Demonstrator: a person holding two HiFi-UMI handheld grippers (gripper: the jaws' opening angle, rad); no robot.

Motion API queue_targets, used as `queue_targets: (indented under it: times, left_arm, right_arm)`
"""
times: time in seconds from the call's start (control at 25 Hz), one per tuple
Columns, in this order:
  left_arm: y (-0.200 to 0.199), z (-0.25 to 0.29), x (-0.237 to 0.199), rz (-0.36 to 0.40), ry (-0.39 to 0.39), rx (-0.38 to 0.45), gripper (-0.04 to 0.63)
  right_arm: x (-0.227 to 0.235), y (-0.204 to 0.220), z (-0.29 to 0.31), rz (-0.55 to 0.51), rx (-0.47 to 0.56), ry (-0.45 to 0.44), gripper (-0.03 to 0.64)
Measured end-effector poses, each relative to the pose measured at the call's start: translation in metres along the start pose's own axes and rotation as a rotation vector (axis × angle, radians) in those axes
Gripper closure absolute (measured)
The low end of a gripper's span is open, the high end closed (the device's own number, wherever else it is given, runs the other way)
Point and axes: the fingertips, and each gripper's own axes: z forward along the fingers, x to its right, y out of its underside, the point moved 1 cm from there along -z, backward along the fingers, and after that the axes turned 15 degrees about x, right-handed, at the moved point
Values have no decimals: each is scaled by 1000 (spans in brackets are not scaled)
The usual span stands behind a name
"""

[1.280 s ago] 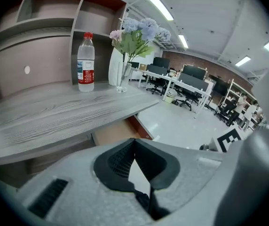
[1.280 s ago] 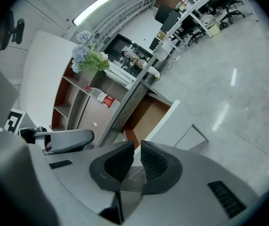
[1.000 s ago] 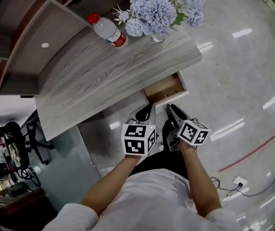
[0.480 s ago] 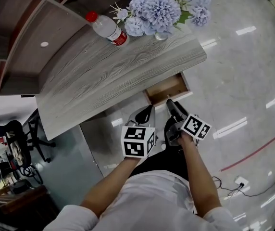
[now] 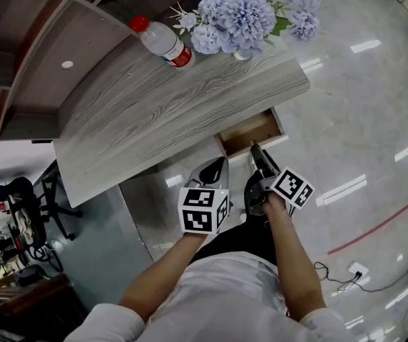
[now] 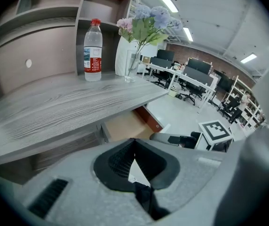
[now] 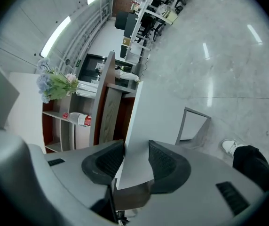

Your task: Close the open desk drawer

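Head view: open wooden desk drawer with a white front point(image 5: 250, 129) sticks out from under the near edge of the grey wood-grain table point(image 5: 154, 112), at its right end. It is pulled toward the person. The front's long axis runs along the table edge, lower left to upper right in frame. Right gripper point(image 5: 255, 152) has its tip at the drawer front, forearm stretched forward. Left gripper point(image 5: 216, 168) sits just beside it, short of the table edge and clear of the drawer. A clear plastic bottle with a red cap point(image 5: 162, 43) and blue artificial flowers point(image 5: 250, 9) stand at the table's far side.

Left gripper view: left gripper point(image 6: 134, 140) has its jaws closed tip to tip with nothing between them, and it points down at an angle. The drawer point(image 6: 127, 125) is ahead below the table top point(image 6: 64, 102), and the right gripper point(image 6: 172, 139) reaches in from the right toward its front corner.

Right gripper view: frame is rolled on its side. Right gripper point(image 7: 135, 149) has just been closing. Its jaws stand wide, with the white drawer front point(image 7: 148, 112) filling the gap, pads against both sides. Bottle point(image 7: 80, 119) and flowers point(image 7: 54, 86) are at left.
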Motion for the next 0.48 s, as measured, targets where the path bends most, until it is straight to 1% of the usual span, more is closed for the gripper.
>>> queue_targets:
  times: [0.2,0.36,0.48]
  left_arm:
    - [0,-2,-3,-6,-10,6,591]
    - [0,-3,-2,-5,-11,8,591]
    - [0,-3,1,-5,-8,7,591]
  right_arm:
    - [-13,-3,-1,23,7,-36,459]
    - [-27,-7,0,34,2,-87,466]
    - [-25,-6,-2,38,-15,-69,471]
